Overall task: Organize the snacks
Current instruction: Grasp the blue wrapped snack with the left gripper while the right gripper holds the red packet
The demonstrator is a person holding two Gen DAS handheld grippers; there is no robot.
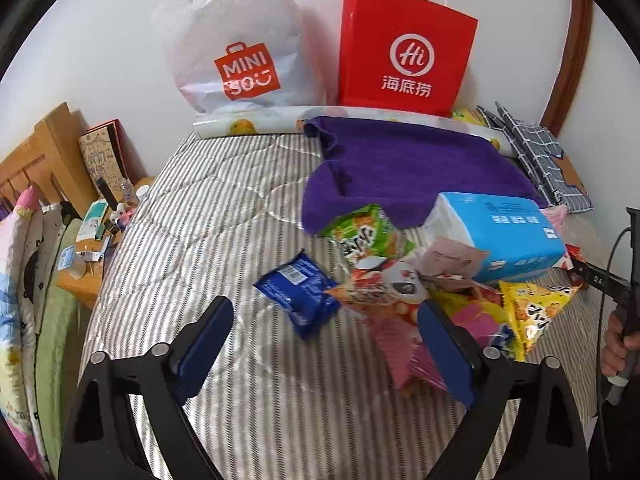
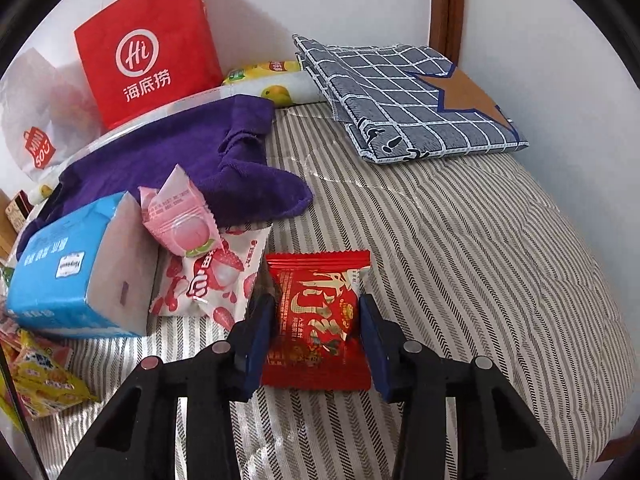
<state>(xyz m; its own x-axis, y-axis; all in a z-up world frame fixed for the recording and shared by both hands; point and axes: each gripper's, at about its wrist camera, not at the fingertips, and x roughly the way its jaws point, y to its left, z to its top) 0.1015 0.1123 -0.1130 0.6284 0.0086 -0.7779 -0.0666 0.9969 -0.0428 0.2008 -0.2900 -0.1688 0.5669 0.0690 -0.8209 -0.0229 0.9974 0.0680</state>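
A pile of snack packets lies on the striped bed. In the left wrist view I see a blue packet (image 1: 298, 294), a green packet (image 1: 366, 232), an orange-red packet (image 1: 384, 288) and a yellow packet (image 1: 528, 308). My left gripper (image 1: 324, 344) is open above the bed, just in front of the pile. In the right wrist view my right gripper (image 2: 316, 320) is shut on a red snack packet (image 2: 318, 320), its pads against both sides. A pink packet (image 2: 182, 216) and a white-red lychee packet (image 2: 212, 276) lie to its left.
A blue tissue pack (image 1: 504, 232) sits in the pile, also in the right wrist view (image 2: 76, 272). A purple towel (image 1: 400, 168), a red paper bag (image 1: 404, 48) and a white Miniso bag (image 1: 236, 52) stand behind. A checked folded cloth (image 2: 408, 100) lies far right. A cluttered nightstand (image 1: 96, 236) is left.
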